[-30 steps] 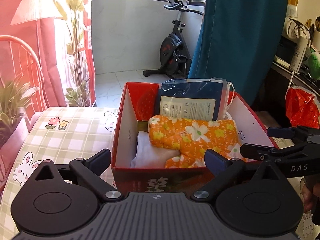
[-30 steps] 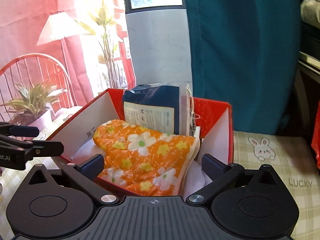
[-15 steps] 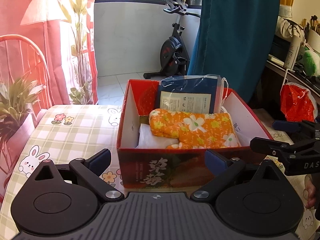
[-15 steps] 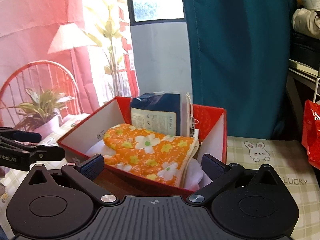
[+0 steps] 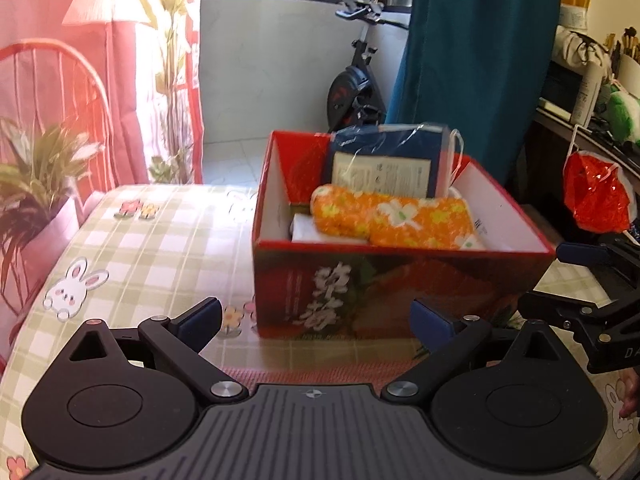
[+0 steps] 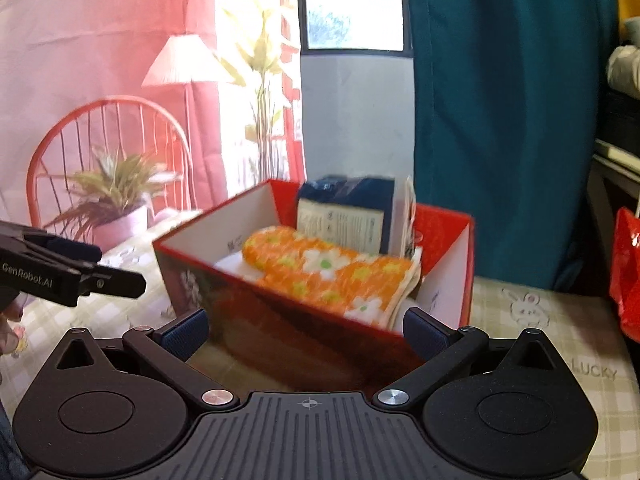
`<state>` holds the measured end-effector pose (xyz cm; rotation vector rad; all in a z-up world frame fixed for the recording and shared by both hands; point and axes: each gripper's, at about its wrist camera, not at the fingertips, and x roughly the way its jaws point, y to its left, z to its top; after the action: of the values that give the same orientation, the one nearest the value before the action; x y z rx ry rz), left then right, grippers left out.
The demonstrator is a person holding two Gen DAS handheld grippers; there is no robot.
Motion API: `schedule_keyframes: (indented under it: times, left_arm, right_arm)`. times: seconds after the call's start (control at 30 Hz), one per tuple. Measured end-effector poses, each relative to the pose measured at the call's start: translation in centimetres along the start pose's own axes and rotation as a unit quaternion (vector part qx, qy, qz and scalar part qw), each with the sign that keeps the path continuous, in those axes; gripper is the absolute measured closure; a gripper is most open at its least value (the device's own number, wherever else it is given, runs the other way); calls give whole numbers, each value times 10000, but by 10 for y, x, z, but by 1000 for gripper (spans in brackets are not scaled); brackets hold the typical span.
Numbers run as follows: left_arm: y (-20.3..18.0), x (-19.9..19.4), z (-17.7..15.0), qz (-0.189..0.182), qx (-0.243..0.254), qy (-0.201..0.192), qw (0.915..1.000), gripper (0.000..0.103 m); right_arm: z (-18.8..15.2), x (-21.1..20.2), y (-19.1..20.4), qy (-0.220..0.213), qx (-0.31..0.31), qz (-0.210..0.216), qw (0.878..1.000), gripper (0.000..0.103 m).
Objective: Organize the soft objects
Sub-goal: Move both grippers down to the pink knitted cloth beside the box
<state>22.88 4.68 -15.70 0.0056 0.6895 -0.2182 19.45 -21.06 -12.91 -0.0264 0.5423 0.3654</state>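
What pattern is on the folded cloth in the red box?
Orange with white and yellow flowers; the cloth shows best in the left wrist view.

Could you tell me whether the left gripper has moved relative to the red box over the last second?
Yes. The left gripper has backed away from the box, whose front wall now shows fully.

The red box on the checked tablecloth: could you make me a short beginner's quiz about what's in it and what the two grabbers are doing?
1. True or false: the orange floral cloth lies inside the red box.
2. What stands upright at the back of the box? A) the navy packaged item B) a potted plant C) a lamp
3. Fill in: the left gripper and the right gripper both have their fingers ____ and hold nothing.

Key: 1 true; 2 A; 3 open.
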Motion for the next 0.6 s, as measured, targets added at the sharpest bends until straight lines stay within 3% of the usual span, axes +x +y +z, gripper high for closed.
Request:
schedule_keyframes:
  times: [0.6]
  left_arm:
    - [12, 5, -40, -5, -122, 413, 9991, 2]
  right_arm:
    - [-53, 6, -11, 560, 595, -58, 9966, 1]
